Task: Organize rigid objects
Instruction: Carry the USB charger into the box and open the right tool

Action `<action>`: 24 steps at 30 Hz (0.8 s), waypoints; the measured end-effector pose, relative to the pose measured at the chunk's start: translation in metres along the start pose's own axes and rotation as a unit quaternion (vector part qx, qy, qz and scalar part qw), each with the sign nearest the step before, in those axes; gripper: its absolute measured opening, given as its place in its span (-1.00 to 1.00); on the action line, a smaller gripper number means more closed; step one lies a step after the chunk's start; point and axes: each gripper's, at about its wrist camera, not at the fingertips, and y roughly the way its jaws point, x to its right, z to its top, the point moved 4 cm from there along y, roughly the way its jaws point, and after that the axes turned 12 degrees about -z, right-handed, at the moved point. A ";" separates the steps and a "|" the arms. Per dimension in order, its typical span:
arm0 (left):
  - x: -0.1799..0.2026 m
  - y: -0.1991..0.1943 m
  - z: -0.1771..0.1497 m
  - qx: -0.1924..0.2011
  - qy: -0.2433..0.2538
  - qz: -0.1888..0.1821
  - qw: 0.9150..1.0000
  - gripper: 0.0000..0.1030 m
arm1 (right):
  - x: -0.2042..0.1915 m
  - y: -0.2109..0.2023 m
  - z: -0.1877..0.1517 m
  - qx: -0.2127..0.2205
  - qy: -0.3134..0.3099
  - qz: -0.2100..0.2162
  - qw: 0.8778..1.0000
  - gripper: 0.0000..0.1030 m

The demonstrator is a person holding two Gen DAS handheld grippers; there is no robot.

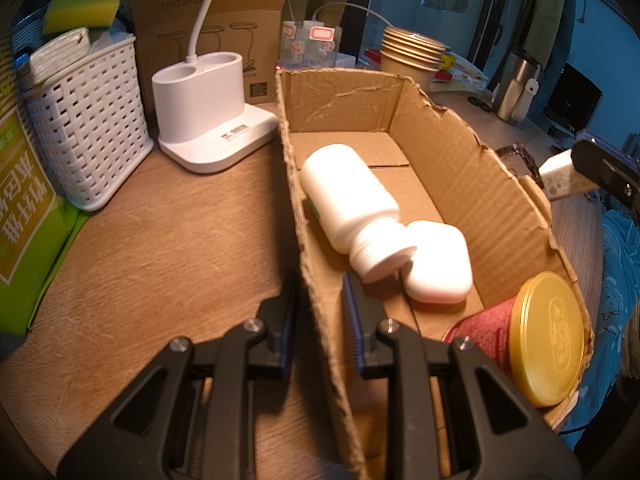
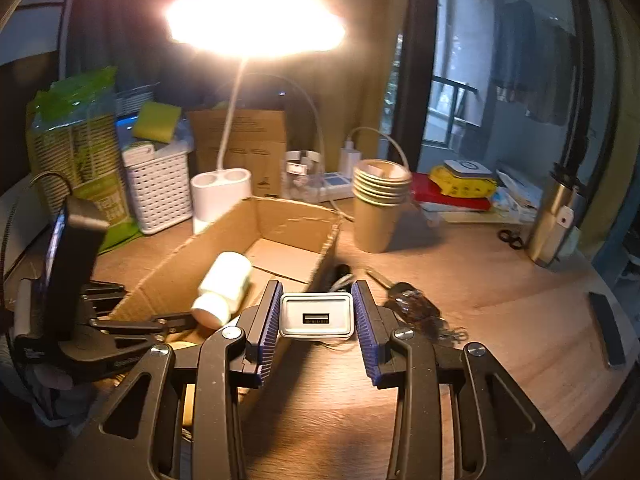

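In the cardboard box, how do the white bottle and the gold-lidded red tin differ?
The white bottle is plain white with a ribbed white cap; the red tin has a gold embossed lid. The bottle lies mid-box, cap touching a white rounded case; the tin sits in the near corner of the cardboard box. Both lie on their sides.

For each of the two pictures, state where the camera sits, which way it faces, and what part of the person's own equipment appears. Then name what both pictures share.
Left wrist: sits on the left tool, looking along its fingers, which straddle the near wall of the cardboard box; the right tool's edge shows at far right.
Right wrist: sits on the right tool, facing the lit desk lamp, with a USB charger between its fingers; the left tool shows at left.
Shared: the box, white bottle, white basket, paper cups.
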 end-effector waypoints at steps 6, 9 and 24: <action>0.000 0.000 0.000 0.000 0.000 0.000 1.000 -0.54 | -0.018 0.001 0.005 0.008 -0.018 0.002 1.000 -0.27; 0.000 0.000 0.000 0.000 0.000 0.000 1.000 -0.54 | -0.016 0.002 0.006 0.008 -0.013 0.004 1.000 -0.27; 0.000 0.000 0.000 0.000 0.000 0.000 1.000 -0.54 | -0.017 -0.015 0.018 0.037 -0.008 0.005 0.999 -0.27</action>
